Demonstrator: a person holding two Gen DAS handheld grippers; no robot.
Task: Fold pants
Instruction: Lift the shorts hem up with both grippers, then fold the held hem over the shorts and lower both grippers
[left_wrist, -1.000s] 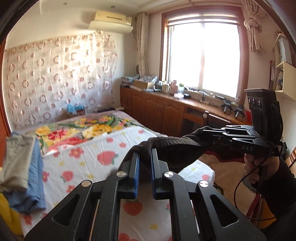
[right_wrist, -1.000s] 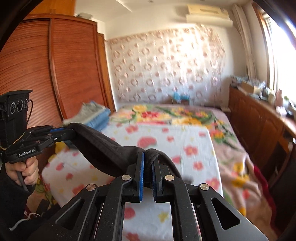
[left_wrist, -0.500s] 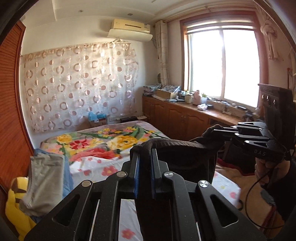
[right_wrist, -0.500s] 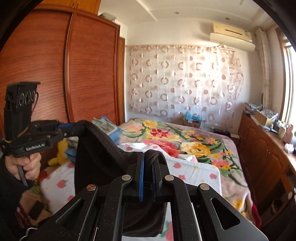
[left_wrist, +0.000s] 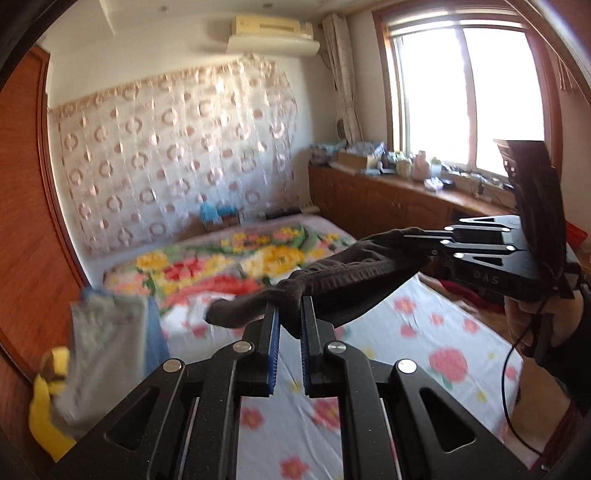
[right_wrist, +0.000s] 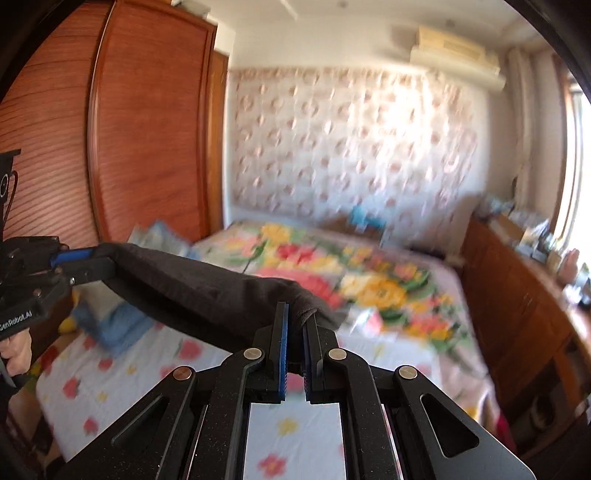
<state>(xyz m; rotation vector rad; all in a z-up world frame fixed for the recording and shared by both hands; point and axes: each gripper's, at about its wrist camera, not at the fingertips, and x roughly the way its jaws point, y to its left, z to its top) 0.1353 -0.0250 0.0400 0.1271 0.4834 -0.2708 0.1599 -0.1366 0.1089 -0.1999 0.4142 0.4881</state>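
Pants: dark pants (right_wrist: 192, 291) stretched above flowered bed (right_wrist: 110, 373)
Grippers: right gripper (right_wrist: 294, 314) and left gripper (right_wrist: 79, 264) clamp opposite ends

Home bedroom: bed (left_wrist: 424, 354), wardrobe (right_wrist: 147, 140)

Pants (left_wrist: 343, 273): dark brown-black fabric, bunched, stretched taut in mid-air above the floral bed, pinched at both ends.

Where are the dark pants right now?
The dark pants hang stretched between the left gripper and right gripper, above the flowered bed.
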